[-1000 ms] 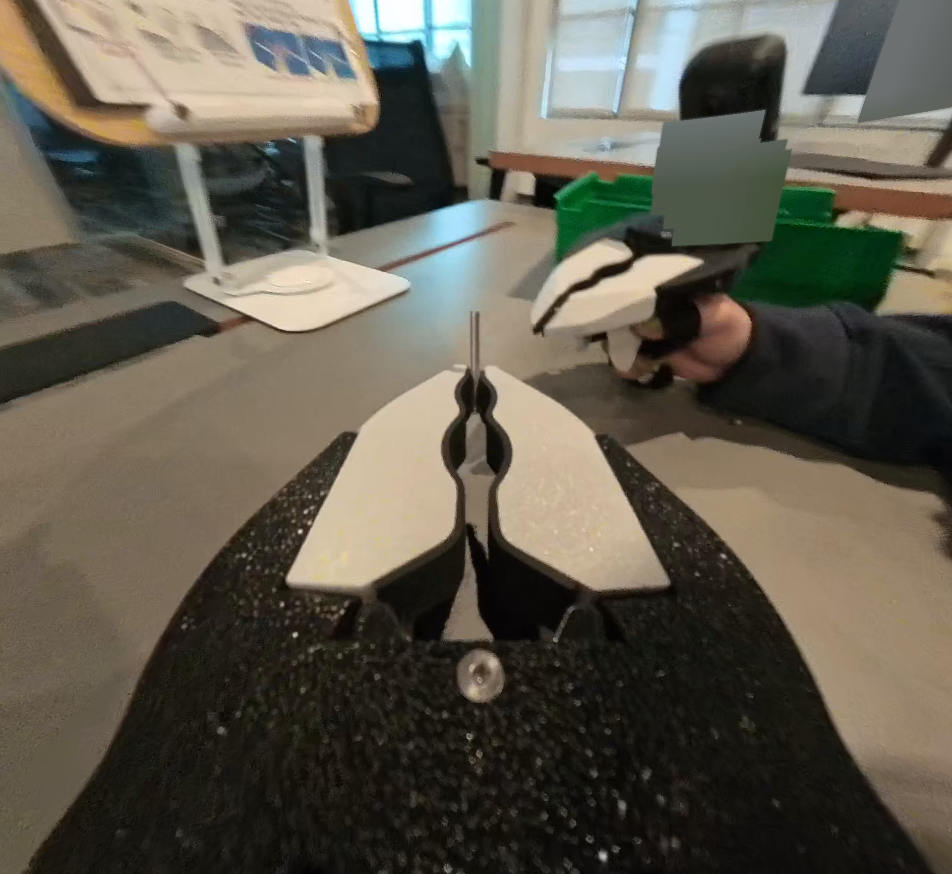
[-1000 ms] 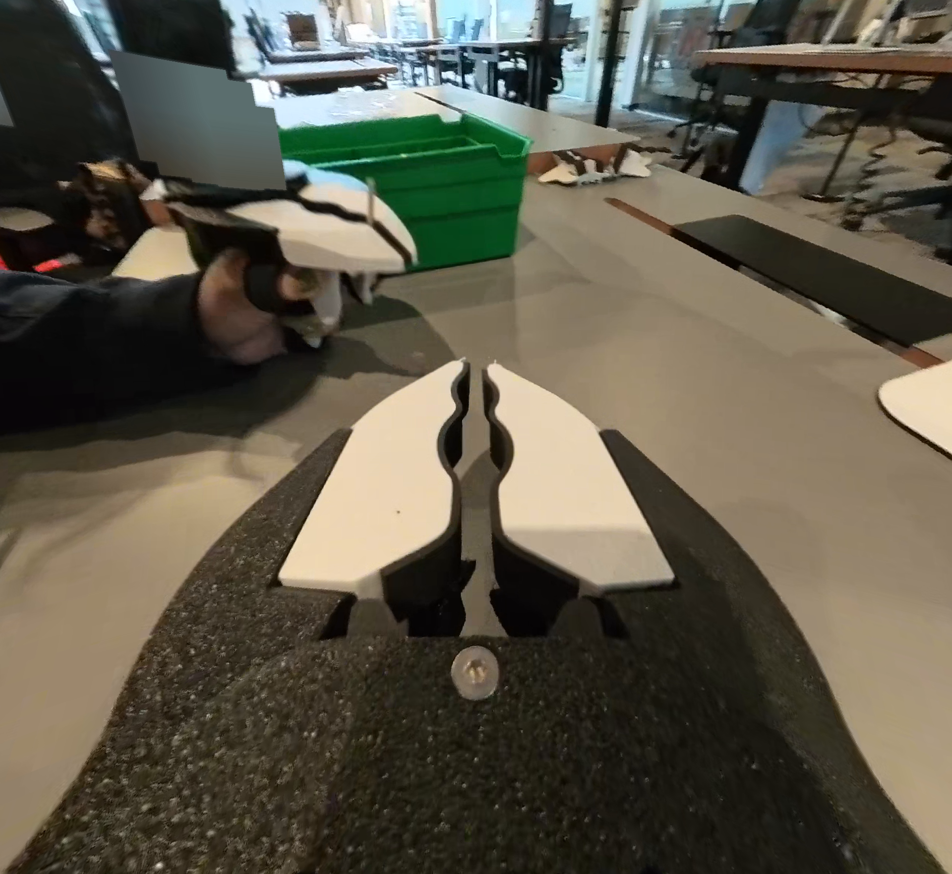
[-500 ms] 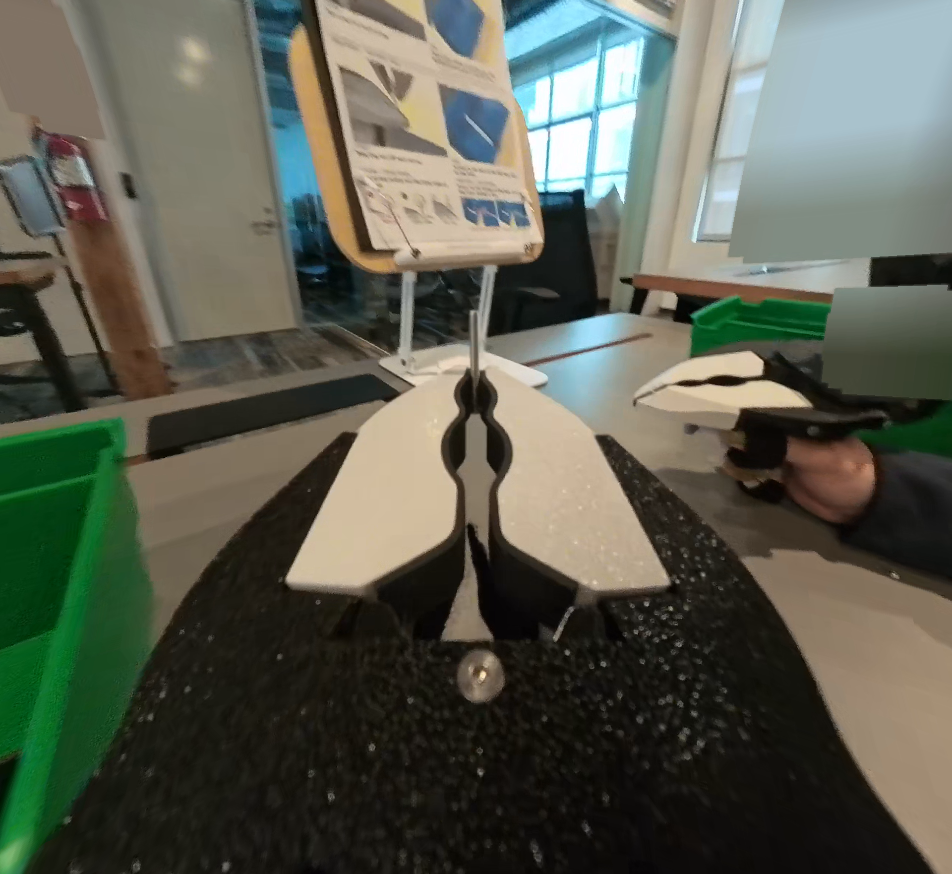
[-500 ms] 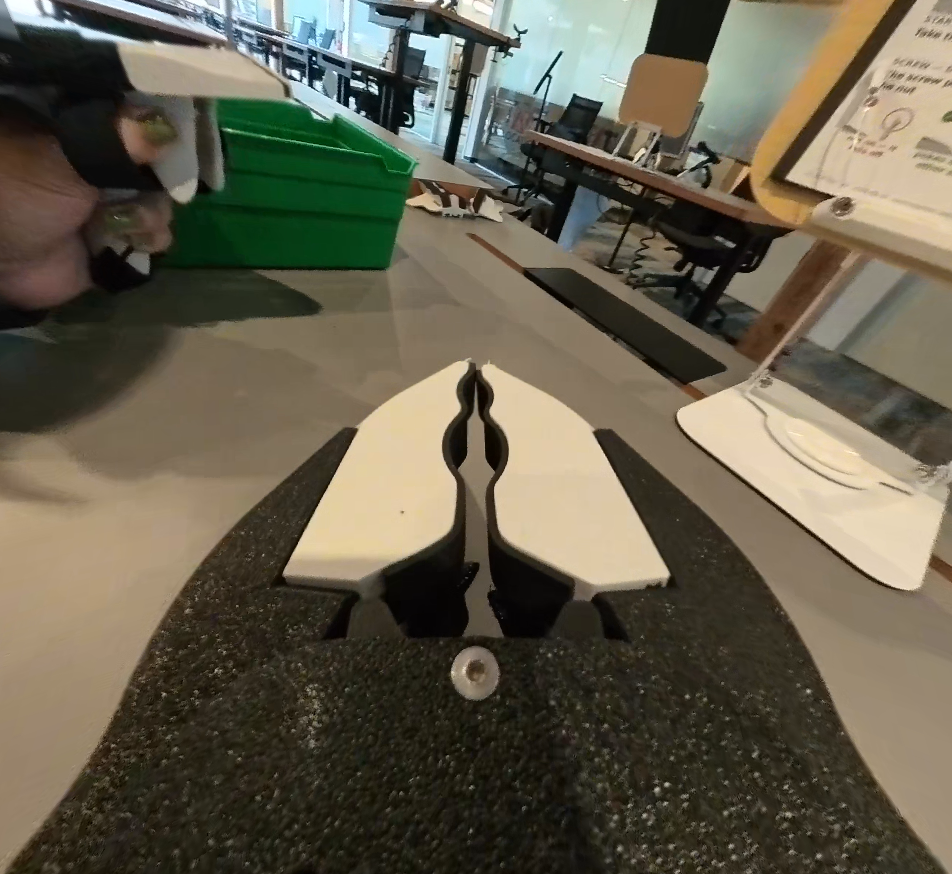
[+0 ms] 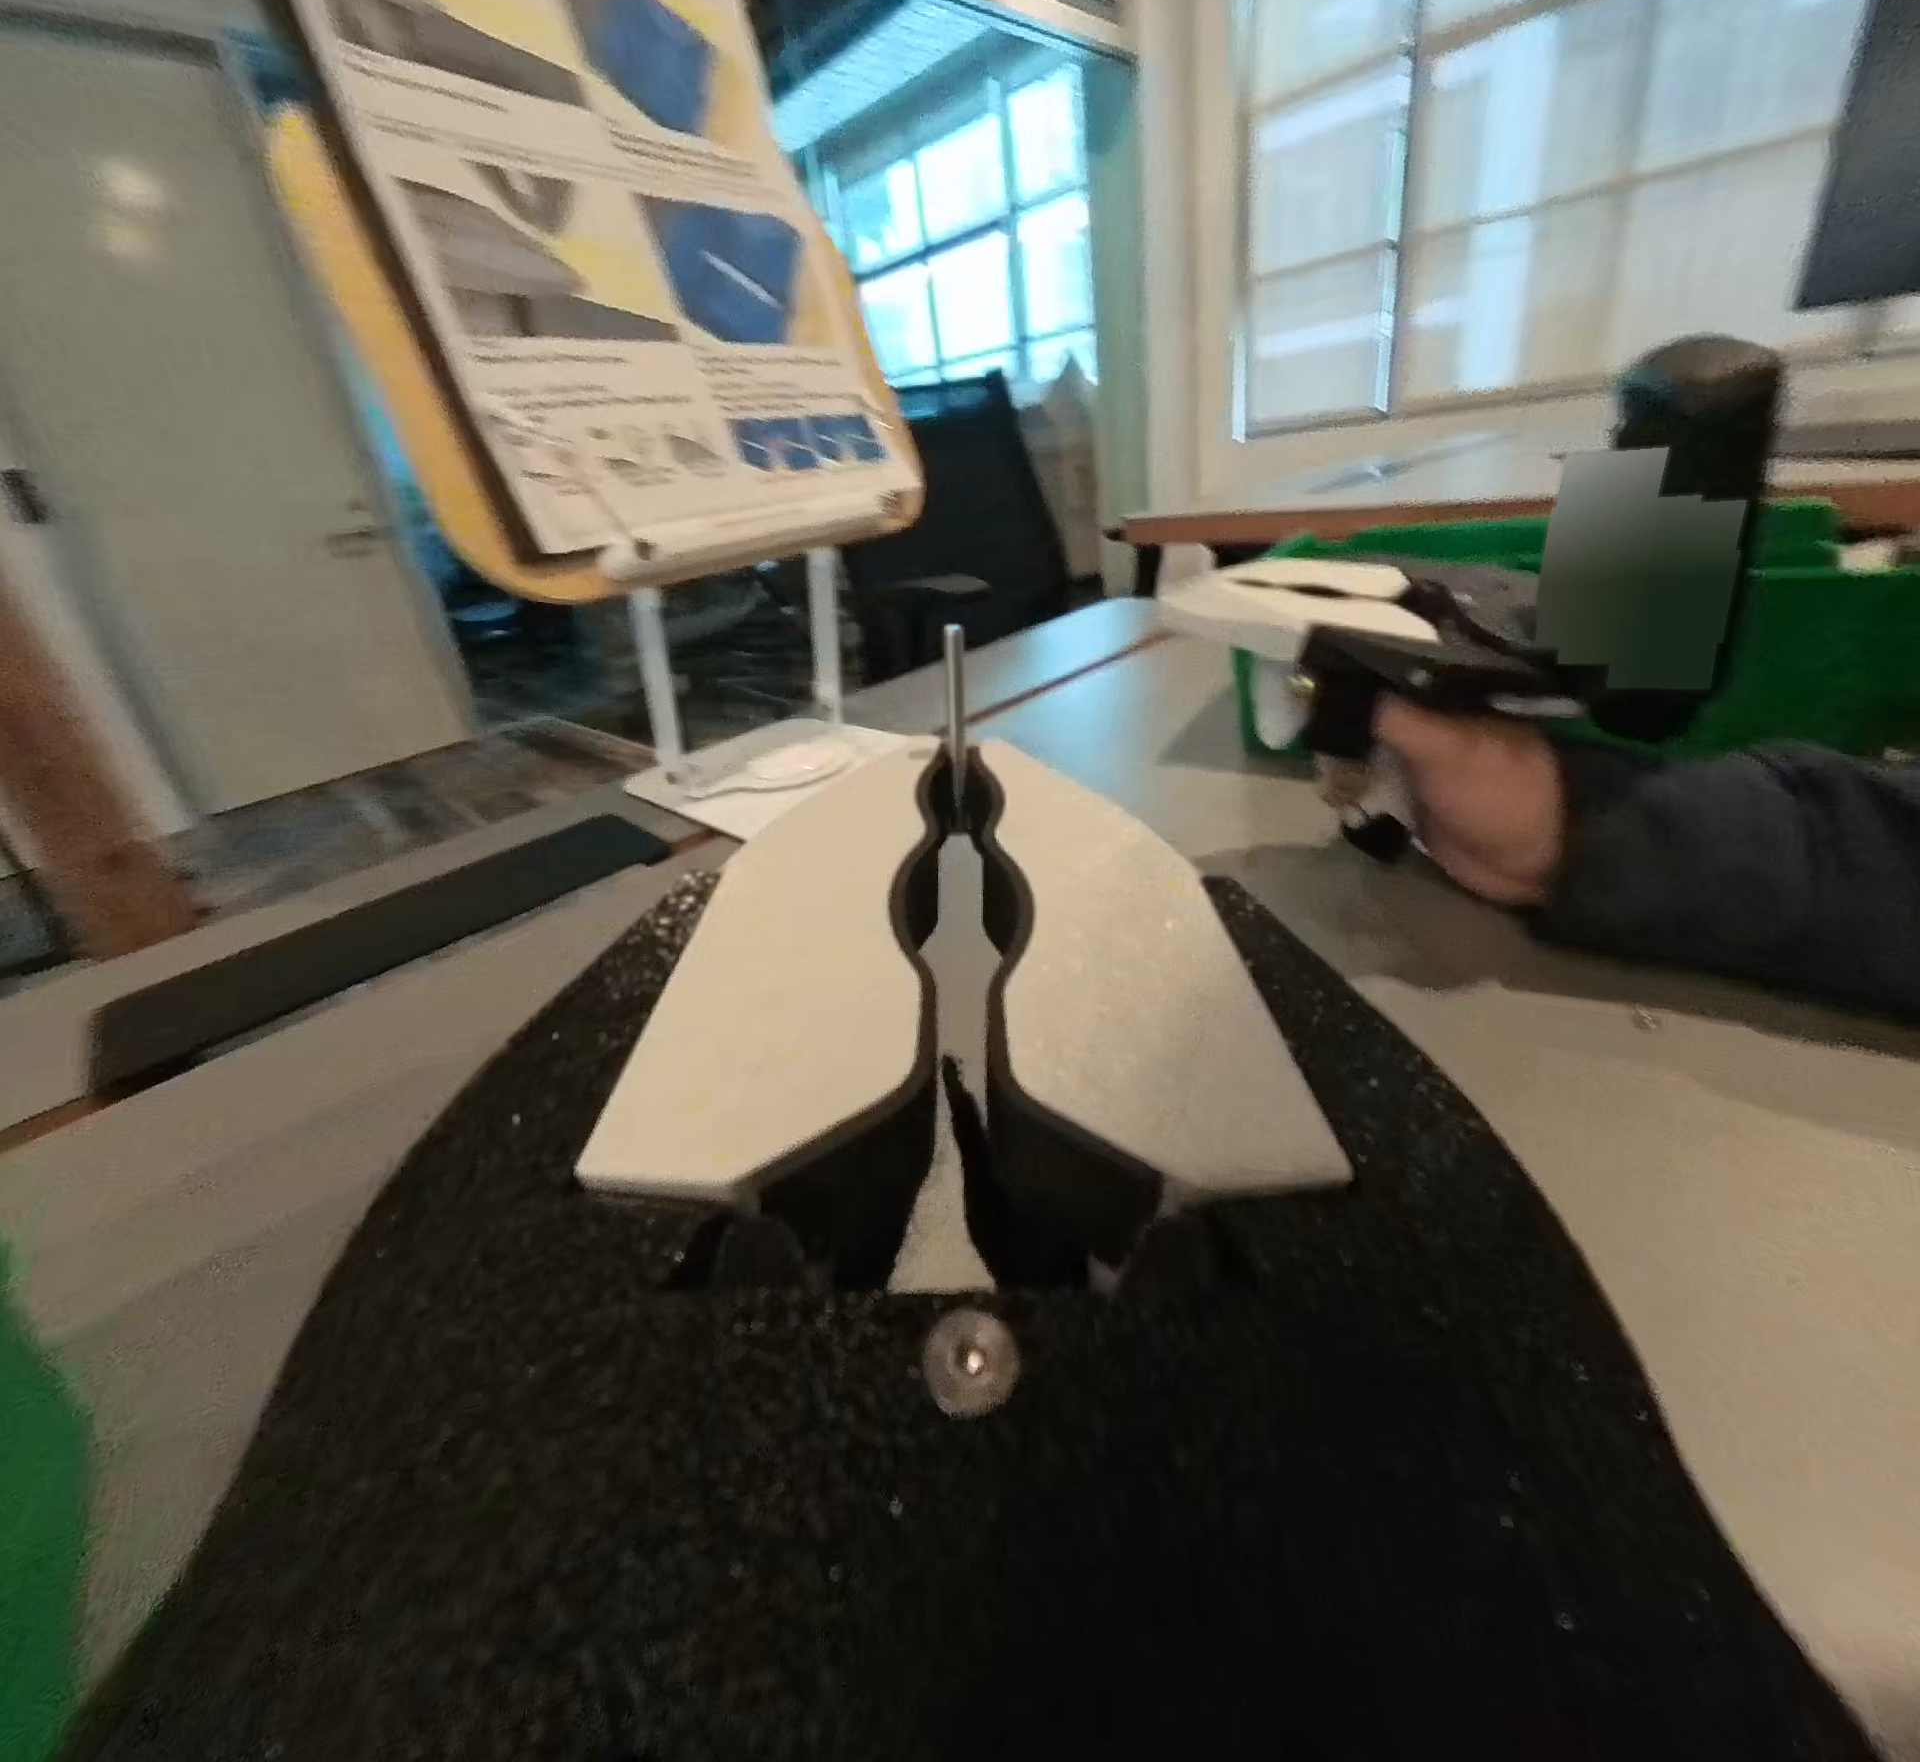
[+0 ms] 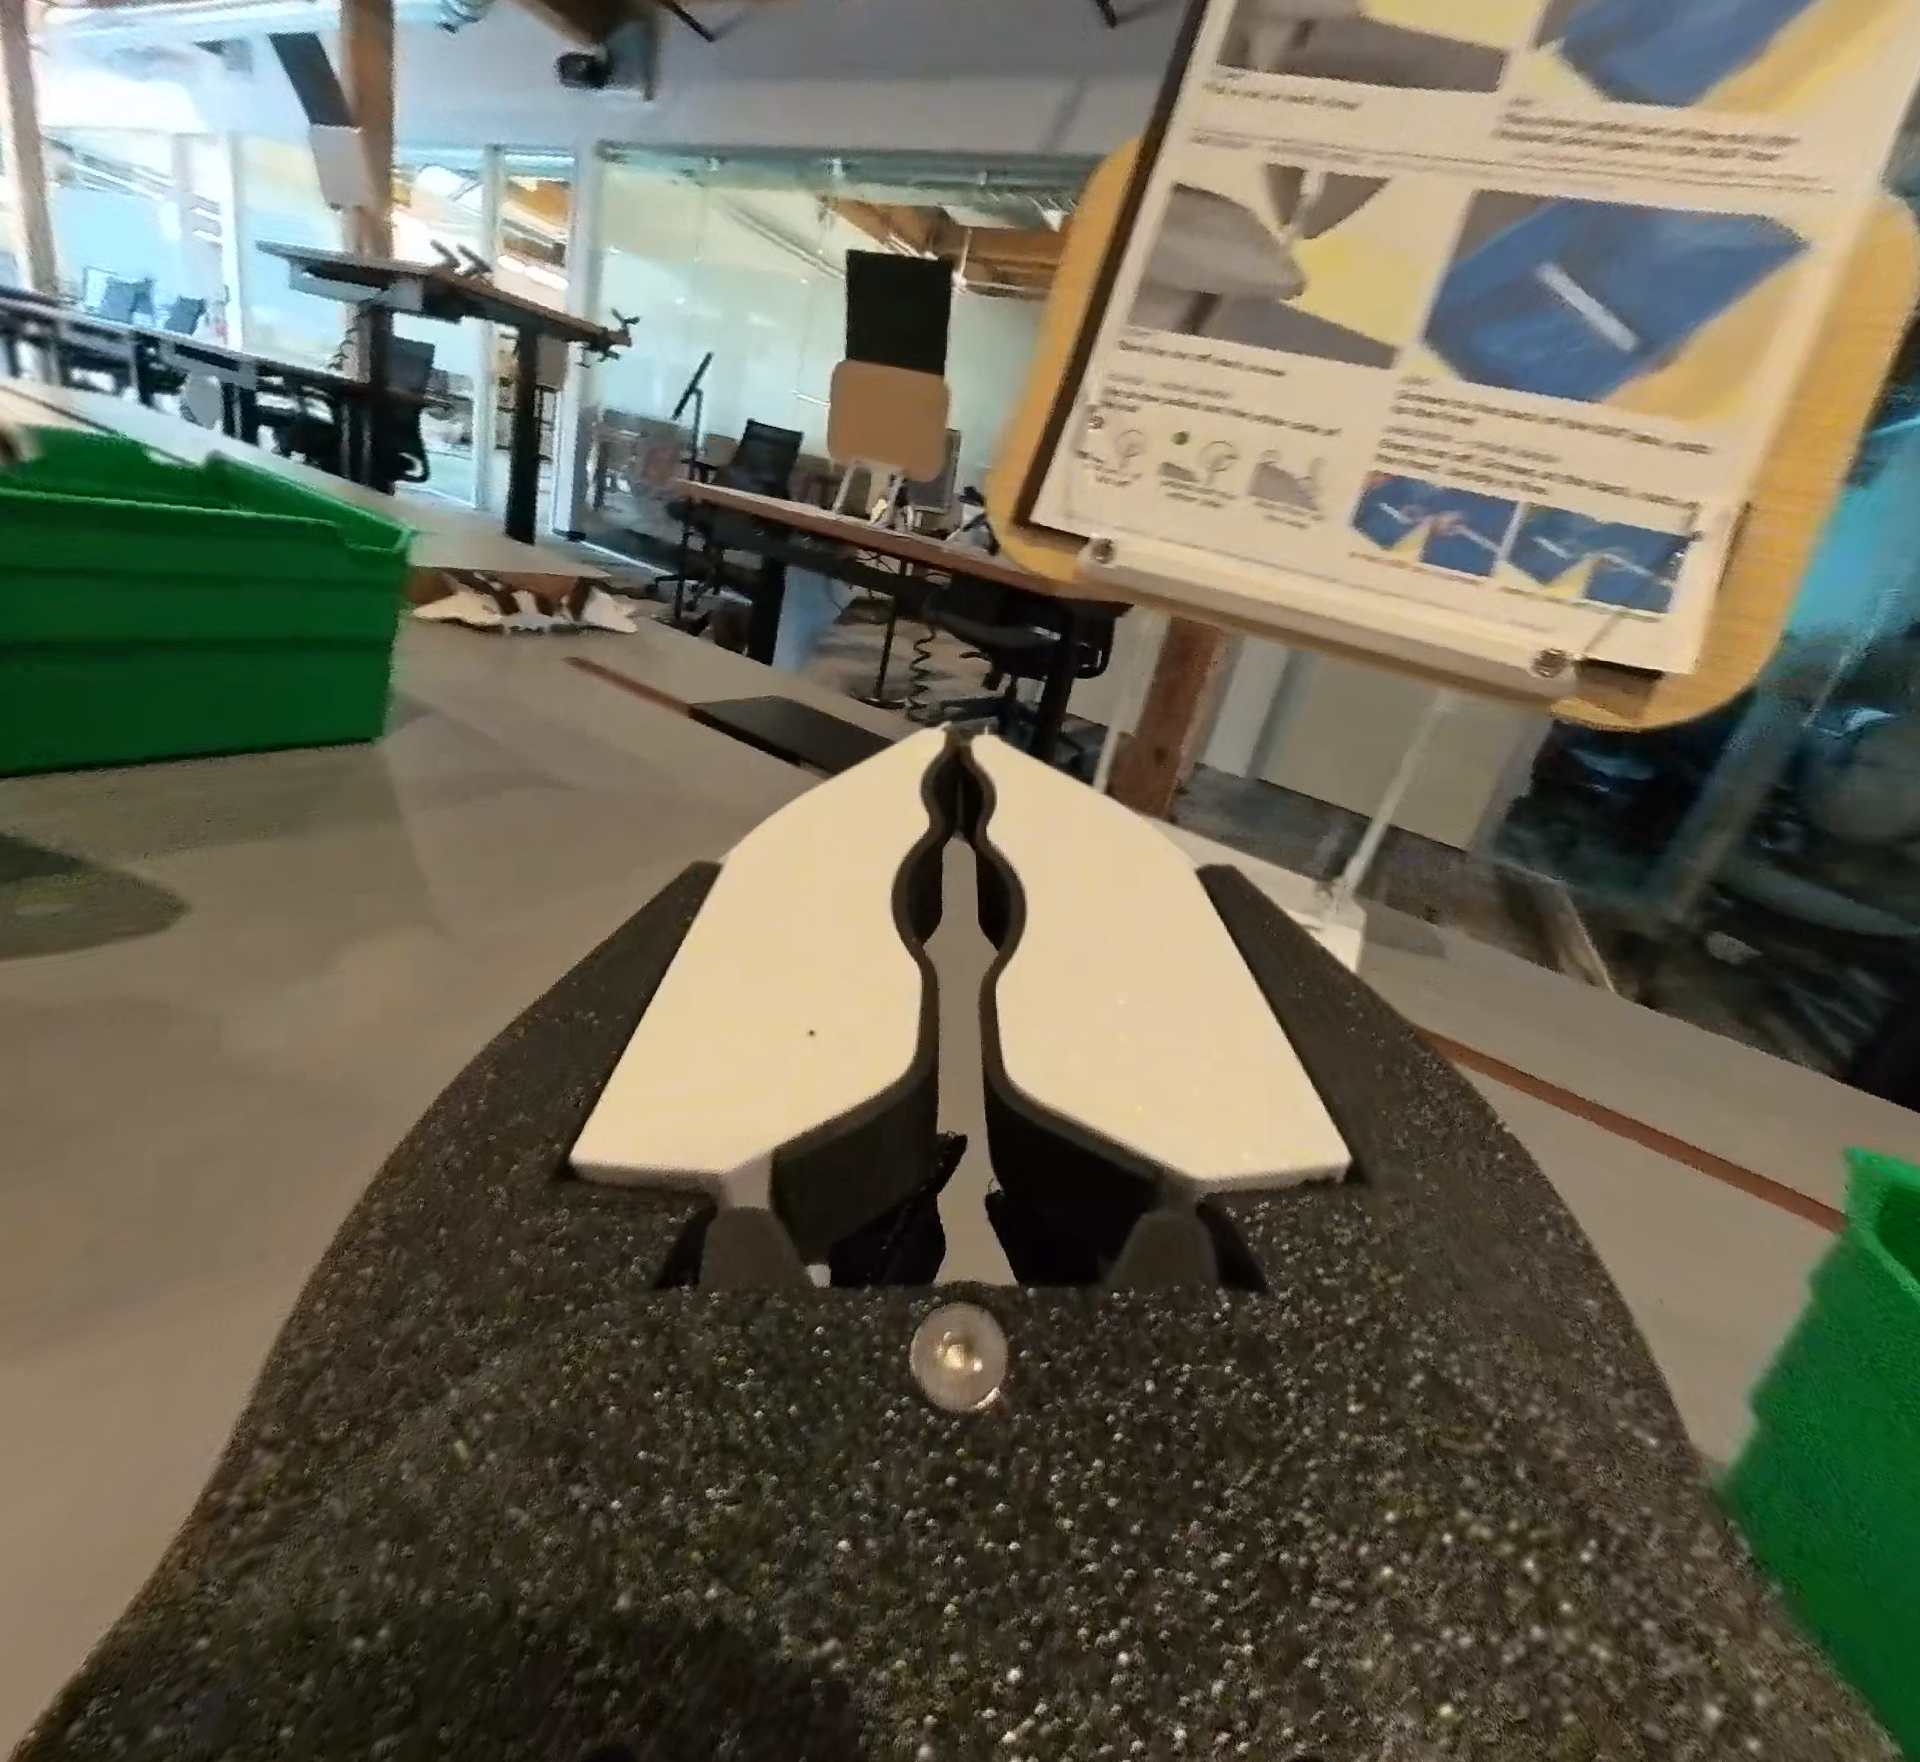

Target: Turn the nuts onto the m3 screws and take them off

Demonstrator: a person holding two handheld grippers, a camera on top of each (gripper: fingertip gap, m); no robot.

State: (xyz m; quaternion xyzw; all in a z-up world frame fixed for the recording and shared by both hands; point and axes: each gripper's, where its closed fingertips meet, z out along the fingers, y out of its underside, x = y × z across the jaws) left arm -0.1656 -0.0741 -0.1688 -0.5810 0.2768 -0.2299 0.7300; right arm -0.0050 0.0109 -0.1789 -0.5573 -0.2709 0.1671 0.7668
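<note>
Left wrist view, writing: an instruction sheet (image 5: 582, 185) with photos and printed lines sits clipped on a tilted board on a white stand; its text is blurred.
Left wrist view, gripper: the left gripper (image 5: 957, 756) has its white fingers (image 5: 810, 964) drawn together, pinching a thin silver screw (image 5: 953, 694) at the very tips.
Left wrist view, screw: it stands upright, its shaft rising clear above the fingertips, over the grey table (image 5: 1558, 1193).
Left wrist view, only here: the right gripper (image 5: 1179, 606) shows at the right, well apart from the screw, held in a hand (image 5: 1475, 808) with a dark sleeve; green bins (image 5: 1829, 632) stand behind it.
Right wrist view, writing: the same sheet (image 6: 1455, 258) faces the camera, nearer, but the print is too smeared to make out.
Right wrist view, gripper: the right gripper (image 6: 961, 744) has its fingers pressed together; a tiny pale speck at the tips may be a nut, too small to tell.
Right wrist view, only here: stacked green bins (image 6: 187, 590) at left, another green bin edge (image 6: 1849, 1400) at lower right, and office desks beyond; the screw and left gripper are out of frame.
</note>
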